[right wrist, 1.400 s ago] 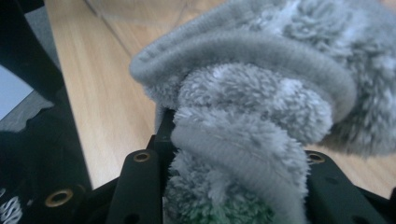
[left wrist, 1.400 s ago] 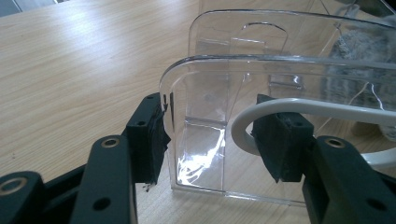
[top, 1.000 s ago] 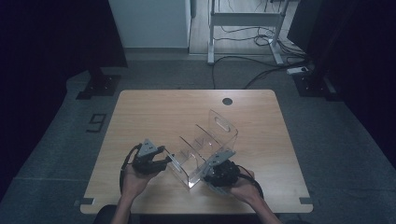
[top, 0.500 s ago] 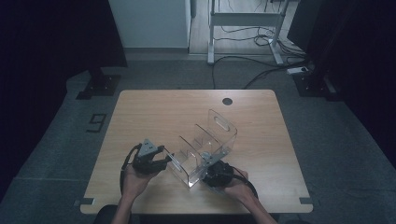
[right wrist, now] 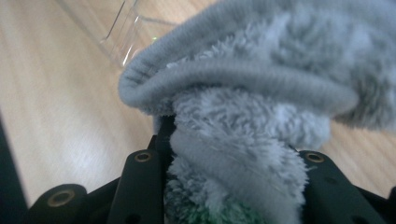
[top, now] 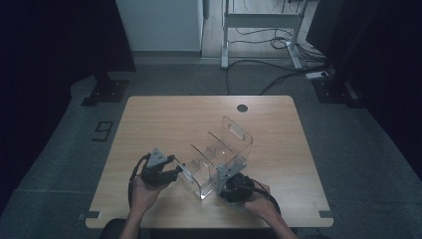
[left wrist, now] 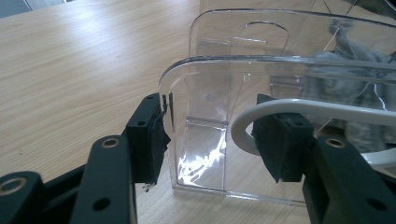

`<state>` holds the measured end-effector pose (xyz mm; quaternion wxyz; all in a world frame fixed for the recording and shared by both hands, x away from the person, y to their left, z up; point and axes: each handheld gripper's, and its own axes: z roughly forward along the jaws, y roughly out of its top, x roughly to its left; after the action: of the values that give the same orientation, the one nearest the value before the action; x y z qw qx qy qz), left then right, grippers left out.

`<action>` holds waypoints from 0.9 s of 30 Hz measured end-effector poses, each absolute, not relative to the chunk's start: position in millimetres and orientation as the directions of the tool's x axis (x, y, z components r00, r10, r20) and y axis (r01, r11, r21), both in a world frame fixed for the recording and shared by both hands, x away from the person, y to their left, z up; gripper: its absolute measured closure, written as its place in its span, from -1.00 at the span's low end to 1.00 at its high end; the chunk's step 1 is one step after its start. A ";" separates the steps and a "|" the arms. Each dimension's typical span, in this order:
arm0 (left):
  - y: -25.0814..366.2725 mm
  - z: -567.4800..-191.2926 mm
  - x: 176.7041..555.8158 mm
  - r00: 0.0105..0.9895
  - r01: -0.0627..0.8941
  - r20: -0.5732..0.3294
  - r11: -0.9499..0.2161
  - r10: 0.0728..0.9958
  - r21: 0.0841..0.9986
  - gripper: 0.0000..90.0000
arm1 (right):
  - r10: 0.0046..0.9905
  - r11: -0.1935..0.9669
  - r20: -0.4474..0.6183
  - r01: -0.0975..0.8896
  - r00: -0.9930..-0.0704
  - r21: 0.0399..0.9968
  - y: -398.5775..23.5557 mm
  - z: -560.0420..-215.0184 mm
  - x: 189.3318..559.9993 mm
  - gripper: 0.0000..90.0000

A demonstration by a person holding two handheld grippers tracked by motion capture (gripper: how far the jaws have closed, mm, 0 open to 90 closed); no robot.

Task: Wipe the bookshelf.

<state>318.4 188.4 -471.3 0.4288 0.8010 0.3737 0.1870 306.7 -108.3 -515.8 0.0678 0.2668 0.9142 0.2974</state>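
Observation:
A clear acrylic organizer [top: 219, 154] with upright dividers stands on the wooden table [top: 174, 119], near its front edge. My left gripper [top: 175, 172] holds the organizer's left end. In the left gripper view its jaws [left wrist: 215, 135] straddle the end wall [left wrist: 224, 79], the left pad [left wrist: 149, 135] against the wall's edge and the right pad seen through the plastic. My right gripper [top: 231, 185] sits at the organizer's near right corner, shut on a bunched grey fluffy cloth [right wrist: 261, 70] that hides the gap between its jaws [right wrist: 229, 154]. The cloth [left wrist: 345, 79] shows through the acrylic.
A white cable [left wrist: 280, 109] loops in front of the left gripper's right pad. A round cable hole [top: 242, 108] sits at the table's far edge. Bare tabletop lies behind and to the left of the organizer. A desk frame and floor cables [top: 278, 74] lie beyond the table.
The right hand with the cloth has shifted slightly at the organizer's near right corner. The left hand and the organizer have stayed put.

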 end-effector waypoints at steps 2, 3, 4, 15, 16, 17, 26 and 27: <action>188.2 -471.4 318.3 0.648 0.438 -0.020 -0.352 0.761 0.827 0.02 | 0.526 0.680 0.037 0.447 -0.850 0.581 -111.3 -514.5 304.3 0.32; 188.1 -471.4 318.2 0.648 0.438 -0.019 -0.352 0.761 0.827 0.02 | 0.525 0.680 0.043 0.449 -0.850 0.579 -114.0 -513.0 301.7 0.32; 188.2 -471.4 318.2 0.648 0.439 -0.020 -0.352 0.761 0.827 0.02 | 0.523 0.679 0.044 0.448 -0.851 0.582 -116.6 -511.3 299.3 0.32; 187.9 -471.3 318.2 0.648 0.439 -0.020 -0.352 0.761 0.827 0.02 | 0.469 0.650 0.114 0.430 -0.876 0.626 -122.4 -494.5 277.1 0.30; 187.7 -471.4 318.1 0.646 0.438 -0.020 -0.350 0.763 0.828 0.02 | 0.442 0.653 0.119 0.410 -0.889 0.637 -115.4 -492.6 272.7 0.29; 187.7 -471.4 318.1 0.646 0.438 -0.020 -0.350 0.763 0.828 0.02 | 0.442 0.653 0.119 0.410 -0.889 0.637 -115.4 -492.6 272.7 0.29; 186.2 -471.2 317.9 0.640 0.443 -0.016 -0.351 0.768 0.825 0.02 | 0.378 0.640 0.127 0.357 -0.917 0.681 -78.6 -492.5 269.5 0.28; 186.0 -471.2 317.9 0.637 0.444 -0.016 -0.351 0.770 0.824 0.02 | 0.379 0.635 0.130 0.360 -0.916 0.683 -74.5 -493.4 271.1 0.28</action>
<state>317.9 186.0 -471.2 0.4245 0.7990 0.3800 0.1921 271.1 -74.5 -493.4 0.0129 0.2043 0.9041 0.3750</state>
